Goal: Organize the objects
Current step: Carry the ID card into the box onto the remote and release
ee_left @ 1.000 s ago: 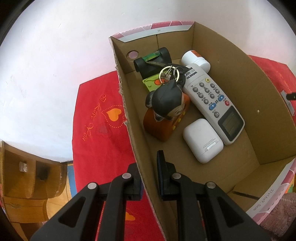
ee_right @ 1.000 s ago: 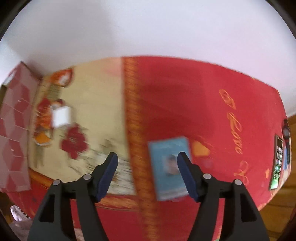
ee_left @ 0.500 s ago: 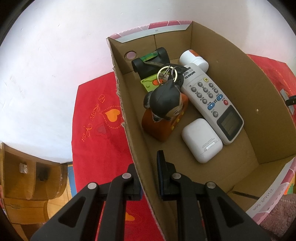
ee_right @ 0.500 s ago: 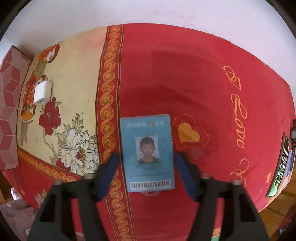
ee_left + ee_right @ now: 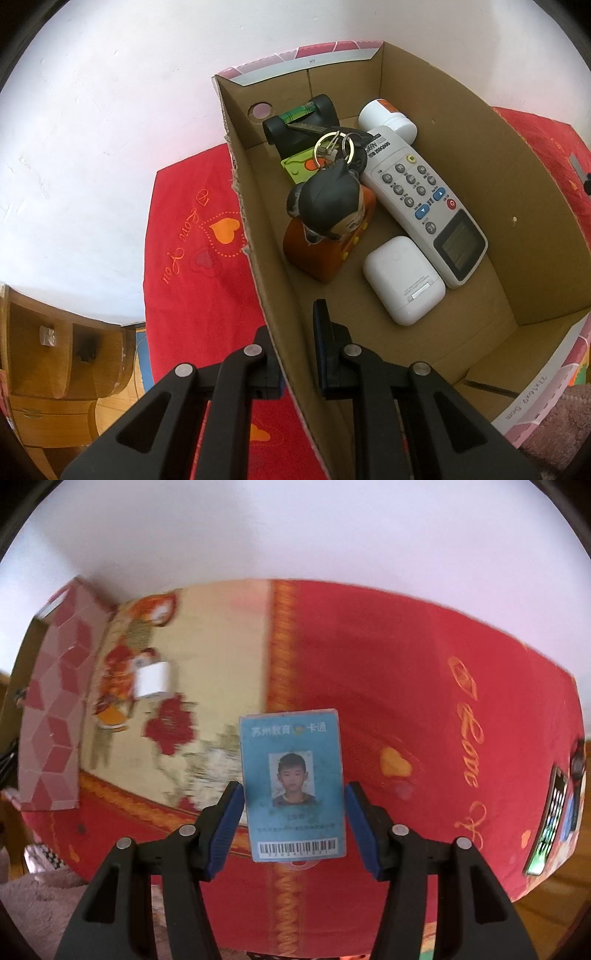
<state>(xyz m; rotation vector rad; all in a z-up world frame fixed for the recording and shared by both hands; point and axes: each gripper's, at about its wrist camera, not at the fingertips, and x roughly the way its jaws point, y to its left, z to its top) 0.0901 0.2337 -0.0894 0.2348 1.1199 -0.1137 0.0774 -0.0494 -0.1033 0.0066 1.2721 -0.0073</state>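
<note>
My right gripper (image 5: pixel 294 821) has just closed on the card (image 5: pixel 293 786), held edgewise above the red cloth (image 5: pixel 406 686). My left gripper (image 5: pixel 295 354) pinches the box (image 5: pixel 461 155) wall at six o'clock.

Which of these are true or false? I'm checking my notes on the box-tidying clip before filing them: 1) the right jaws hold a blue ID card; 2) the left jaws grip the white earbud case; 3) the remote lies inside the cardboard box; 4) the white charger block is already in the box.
1) True. The right gripper is shut on the blue ID card, its edges between the pads, clear of the red cloth.
2) False. The left gripper clamps the near wall of the cardboard box; the white earbud case lies loose on the box floor.
3) True. The remote lies beside the doll keychain.
4) False. The white charger block sits on the cloth outside the box.
</note>
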